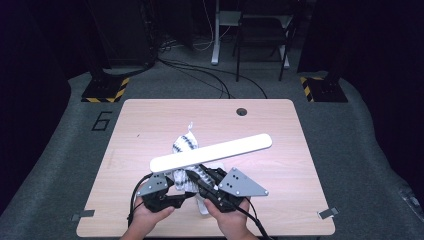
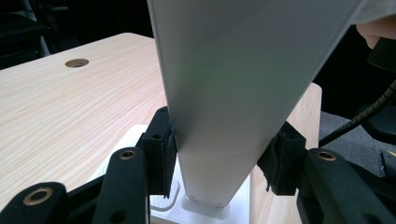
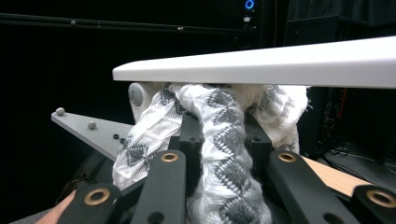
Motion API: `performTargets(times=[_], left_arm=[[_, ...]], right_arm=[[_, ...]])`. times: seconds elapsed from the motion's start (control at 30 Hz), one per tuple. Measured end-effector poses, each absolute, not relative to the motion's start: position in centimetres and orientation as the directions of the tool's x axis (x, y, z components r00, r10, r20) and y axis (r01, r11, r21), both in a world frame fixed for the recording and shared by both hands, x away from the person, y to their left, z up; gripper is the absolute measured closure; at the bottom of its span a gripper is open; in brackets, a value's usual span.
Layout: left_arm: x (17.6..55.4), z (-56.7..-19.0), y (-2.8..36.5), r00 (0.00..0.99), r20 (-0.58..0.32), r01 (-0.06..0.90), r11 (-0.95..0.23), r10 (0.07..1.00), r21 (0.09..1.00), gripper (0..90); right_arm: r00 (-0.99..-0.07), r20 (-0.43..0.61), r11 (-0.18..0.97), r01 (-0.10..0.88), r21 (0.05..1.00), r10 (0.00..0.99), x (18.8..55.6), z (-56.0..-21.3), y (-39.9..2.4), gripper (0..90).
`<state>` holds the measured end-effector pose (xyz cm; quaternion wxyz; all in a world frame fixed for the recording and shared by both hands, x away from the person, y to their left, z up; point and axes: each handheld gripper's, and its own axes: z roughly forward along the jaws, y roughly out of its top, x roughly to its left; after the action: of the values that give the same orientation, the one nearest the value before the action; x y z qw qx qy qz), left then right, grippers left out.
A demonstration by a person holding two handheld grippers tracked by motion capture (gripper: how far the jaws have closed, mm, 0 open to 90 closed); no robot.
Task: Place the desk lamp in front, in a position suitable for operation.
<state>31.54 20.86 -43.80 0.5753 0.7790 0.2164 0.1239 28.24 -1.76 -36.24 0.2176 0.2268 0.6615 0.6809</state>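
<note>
Left tongs (image 2: 219,161) clamp white bar (image 2: 243,88); right tongs (image 3: 224,140) squeeze patterned cloth (image 3: 224,154).

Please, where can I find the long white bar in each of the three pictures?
High view: the white bar runs slanted across the table's middle, above both grippers.
Left gripper view: the white bar rises from the bottom centre to the top, clamped between the black jaws.
Right gripper view: the white bar crosses the upper half, above the patterned cloth.
Shared landmark: the wooden table.

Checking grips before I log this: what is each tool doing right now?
Left tool: closed on the white lamp arm.
Right tool: closed on the patterned cloth.
</note>
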Motion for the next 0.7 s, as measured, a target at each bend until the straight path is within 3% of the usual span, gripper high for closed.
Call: performTargets(times=[0.7], left_arm=[[31.6, -43.8, 21.0, 0.878, -0.057, 0.198, -0.253, 0.475, 0.947, 52.6]], right_arm=[[-0.74, 0.035, -0.053, -0.001, 0.999, 0.672, 28.8, -35.8, -6.6, 74.7]])
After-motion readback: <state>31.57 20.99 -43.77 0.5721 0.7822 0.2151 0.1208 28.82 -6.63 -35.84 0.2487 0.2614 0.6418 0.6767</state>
